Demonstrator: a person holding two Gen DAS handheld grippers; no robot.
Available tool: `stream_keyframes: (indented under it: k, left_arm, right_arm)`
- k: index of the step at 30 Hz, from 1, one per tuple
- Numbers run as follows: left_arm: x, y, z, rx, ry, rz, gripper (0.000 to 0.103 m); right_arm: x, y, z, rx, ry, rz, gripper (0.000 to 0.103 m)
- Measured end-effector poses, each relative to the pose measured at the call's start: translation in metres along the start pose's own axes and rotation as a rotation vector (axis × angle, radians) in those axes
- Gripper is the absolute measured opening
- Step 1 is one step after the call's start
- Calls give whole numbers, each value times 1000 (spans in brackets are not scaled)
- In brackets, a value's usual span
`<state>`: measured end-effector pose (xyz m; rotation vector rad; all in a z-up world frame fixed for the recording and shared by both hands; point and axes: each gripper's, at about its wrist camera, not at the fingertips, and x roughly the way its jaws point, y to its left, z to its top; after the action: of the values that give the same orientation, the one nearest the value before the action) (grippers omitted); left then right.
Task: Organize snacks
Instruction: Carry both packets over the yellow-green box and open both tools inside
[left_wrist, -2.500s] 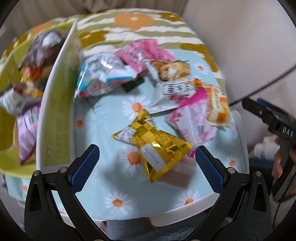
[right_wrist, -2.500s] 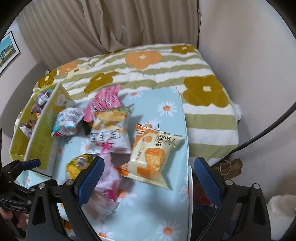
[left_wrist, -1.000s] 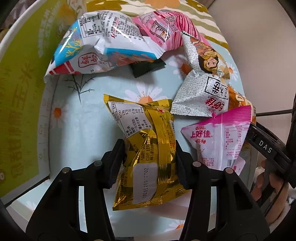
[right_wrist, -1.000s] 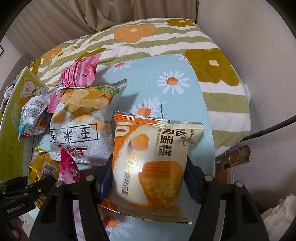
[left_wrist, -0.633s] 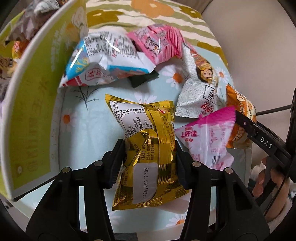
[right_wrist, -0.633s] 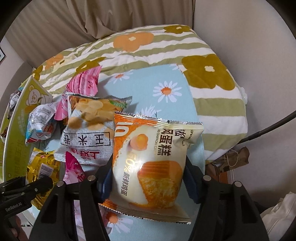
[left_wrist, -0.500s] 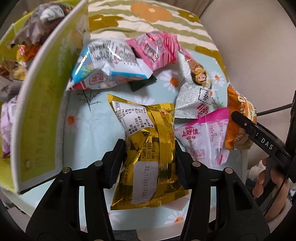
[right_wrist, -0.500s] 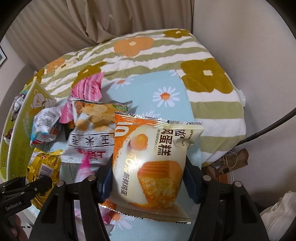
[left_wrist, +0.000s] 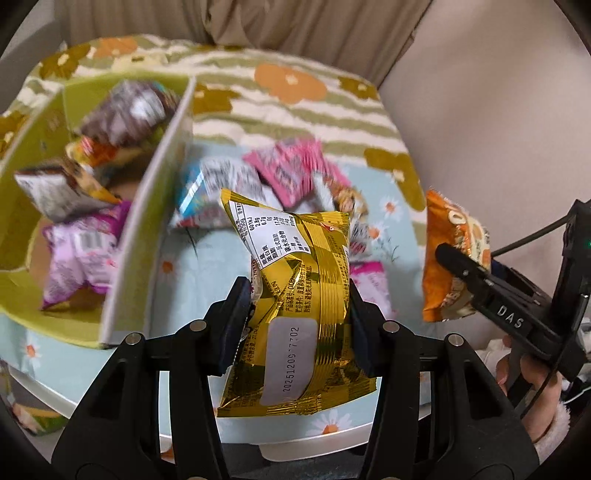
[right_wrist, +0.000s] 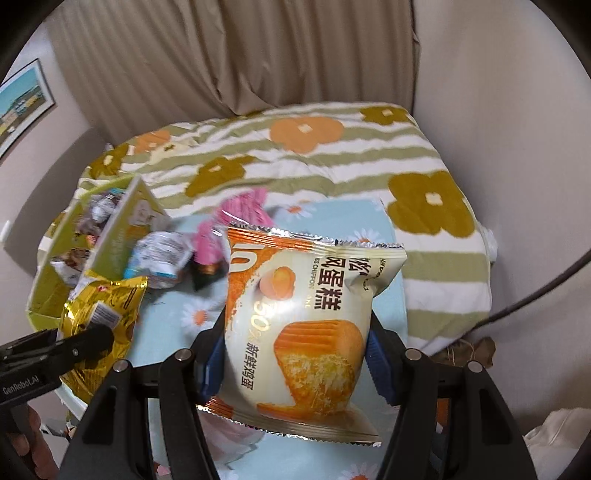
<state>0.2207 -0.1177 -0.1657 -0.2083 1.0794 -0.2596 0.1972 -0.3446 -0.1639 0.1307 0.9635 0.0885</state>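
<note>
My left gripper (left_wrist: 295, 321) is shut on a gold foil snack pack (left_wrist: 295, 295) and holds it up above the daisy-print tray (left_wrist: 303, 439). My right gripper (right_wrist: 295, 354) is shut on an orange-and-cream chiffon cake pack (right_wrist: 306, 317), also lifted. The cake pack shows at the right of the left wrist view (left_wrist: 450, 258); the gold pack shows at the left of the right wrist view (right_wrist: 103, 310). A green cardboard box (left_wrist: 155, 236) with several snacks inside stands to the left. Pink (left_wrist: 295, 173) and blue-white (left_wrist: 218, 184) packs lie on the tray.
The tray rests on a flower-striped blanket (right_wrist: 332, 155). A curtain (right_wrist: 229, 55) hangs behind and a wall (right_wrist: 517, 110) stands to the right. A dark small packet (right_wrist: 207, 273) lies mid-tray. A cable (right_wrist: 535, 295) runs at the right.
Both grippers have risen and pulled back with their packs, the gold one and the cake one. The tray and the box now look farther away and lower.
</note>
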Motion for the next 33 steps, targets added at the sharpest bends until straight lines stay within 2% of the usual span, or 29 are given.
stream_keyframes:
  k: [7, 13, 17, 25, 30, 31, 32, 33]
  left_arm:
    - [-59, 22, 21, -4, -129, -3, 45]
    - [-93, 72, 38, -7, -174, 12, 45]
    - [-110, 121, 44, -29, -191, 34, 45]
    - [-111, 230, 54, -60, -162, 110, 45]
    - [-85, 277, 54, -45, -92, 102, 47]
    - [-79, 282, 54, -37, -74, 100, 49]
    - [-72, 288, 53, -29, -50, 94, 60]
    - [-67, 289, 52, -23, -37, 94, 83]
  right_arm:
    - [-32, 47, 23, -58, -82, 73, 60]
    - [-44, 106, 39, -97, -129, 133, 60]
    - [-42, 154, 47, -116, -142, 170, 60]
    - [-13, 248, 56, -165, -114, 213, 60]
    - [12, 288, 53, -170, -75, 197, 60]
    - [14, 291, 52, -165, -70, 193, 60]
    - [18, 295, 51, -158, -63, 189, 60]
    - [24, 300, 50, -146, -53, 182, 60]
